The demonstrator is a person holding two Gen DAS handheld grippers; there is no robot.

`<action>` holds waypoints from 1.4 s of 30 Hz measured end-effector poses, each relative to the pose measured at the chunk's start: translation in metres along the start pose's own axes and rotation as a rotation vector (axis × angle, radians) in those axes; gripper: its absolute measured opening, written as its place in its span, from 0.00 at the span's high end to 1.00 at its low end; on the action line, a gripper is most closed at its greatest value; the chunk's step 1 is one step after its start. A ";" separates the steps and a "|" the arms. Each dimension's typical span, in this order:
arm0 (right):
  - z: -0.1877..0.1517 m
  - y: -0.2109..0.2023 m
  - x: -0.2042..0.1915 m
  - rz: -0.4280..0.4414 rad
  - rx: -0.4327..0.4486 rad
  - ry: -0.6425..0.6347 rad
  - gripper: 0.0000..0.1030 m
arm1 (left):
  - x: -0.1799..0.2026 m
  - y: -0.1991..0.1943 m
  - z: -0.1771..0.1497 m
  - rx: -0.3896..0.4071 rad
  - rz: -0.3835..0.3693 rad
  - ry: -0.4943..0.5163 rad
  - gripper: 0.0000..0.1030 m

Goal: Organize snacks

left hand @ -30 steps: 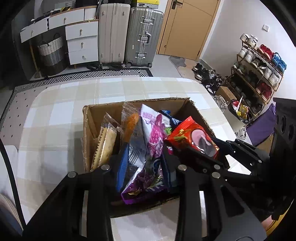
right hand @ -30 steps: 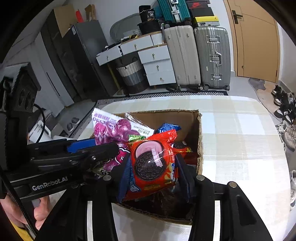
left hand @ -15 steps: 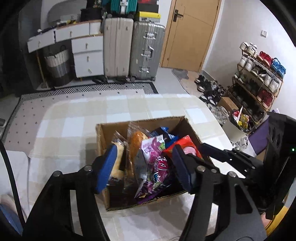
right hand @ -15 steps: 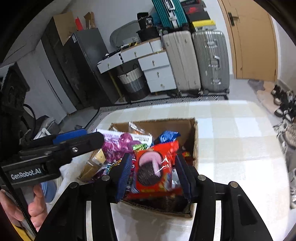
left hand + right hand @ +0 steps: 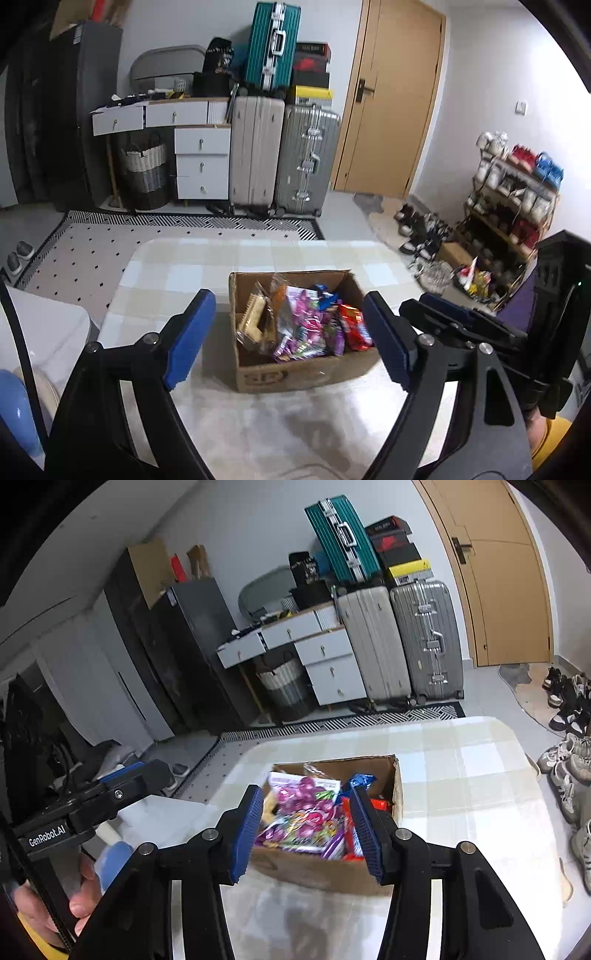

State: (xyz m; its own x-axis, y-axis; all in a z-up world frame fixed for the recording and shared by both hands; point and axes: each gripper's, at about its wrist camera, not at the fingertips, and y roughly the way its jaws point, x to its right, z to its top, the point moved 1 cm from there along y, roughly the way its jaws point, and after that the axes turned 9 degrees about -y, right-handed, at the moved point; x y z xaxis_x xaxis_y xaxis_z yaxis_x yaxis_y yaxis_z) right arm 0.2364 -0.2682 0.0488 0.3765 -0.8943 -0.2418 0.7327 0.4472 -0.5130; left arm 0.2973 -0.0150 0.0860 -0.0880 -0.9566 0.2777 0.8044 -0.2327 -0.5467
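Closest to the left wrist camera, the left gripper (image 5: 286,339) hangs above the table with its jaws opening and nothing between its blue pads (image 5: 190,336); the space between them only frames the box lying farther off. In the right wrist view the right gripper (image 5: 306,829) is likewise raised and empty, its jaws parted a moderate way, the ribbed blue pads (image 5: 247,830) clear of every packet. A person's hand (image 5: 48,904) grips the handle of the left tool at the lower left of that view. Just beyond both grippers, the cardboard box (image 5: 295,373) sits on the checked tablecloth (image 5: 177,280) near the middle of the table, open at the top and crammed with snacks: a purple packet (image 5: 308,812) lies across the middle, a red packet (image 5: 354,326) leans against the right side, a blue wrapper (image 5: 360,781) pokes up toward the back, and a clear pack of crackers (image 5: 253,319) stands along the left wall. Past the table's far edge lies a dotted rug (image 5: 85,258). Against the back wall stand white drawers (image 5: 201,162), a woven basket (image 5: 142,173), two upright suitcases (image 5: 284,158) with a teal one (image 5: 271,40) on top, and a wooden door (image 5: 391,96). A shoe rack (image 5: 513,195) fills the right corner.
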 end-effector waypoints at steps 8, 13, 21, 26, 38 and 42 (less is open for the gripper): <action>-0.015 -0.091 -0.042 0.022 0.086 -0.039 0.30 | 0.003 -0.106 -0.029 0.082 -0.013 -0.071 0.04; -0.031 -0.143 -0.070 0.004 0.137 -0.111 0.24 | 0.018 -0.170 -0.050 0.149 -0.020 -0.026 0.01; -0.070 -0.202 -0.103 -0.090 0.228 -0.191 0.03 | 0.042 -0.266 -0.102 0.211 0.001 0.051 0.01; -0.104 -0.212 -0.110 -0.082 0.223 -0.210 0.02 | 0.036 -0.297 -0.139 0.207 0.017 0.012 0.01; -0.153 -0.149 -0.100 -0.090 0.191 -0.225 0.01 | 0.001 -0.232 -0.209 0.118 0.117 -0.011 0.01; -0.156 -0.132 -0.084 -0.128 0.187 -0.236 0.01 | -0.011 -0.199 -0.213 0.142 0.130 -0.021 0.01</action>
State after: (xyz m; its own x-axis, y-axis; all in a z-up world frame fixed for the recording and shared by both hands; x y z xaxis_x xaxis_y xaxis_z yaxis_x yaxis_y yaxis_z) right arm 0.0199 -0.2546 0.0082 0.3795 -0.9249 0.0235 0.8659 0.3461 -0.3611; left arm 0.0132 0.0045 0.0239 0.0334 -0.9728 0.2293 0.8832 -0.0787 -0.4624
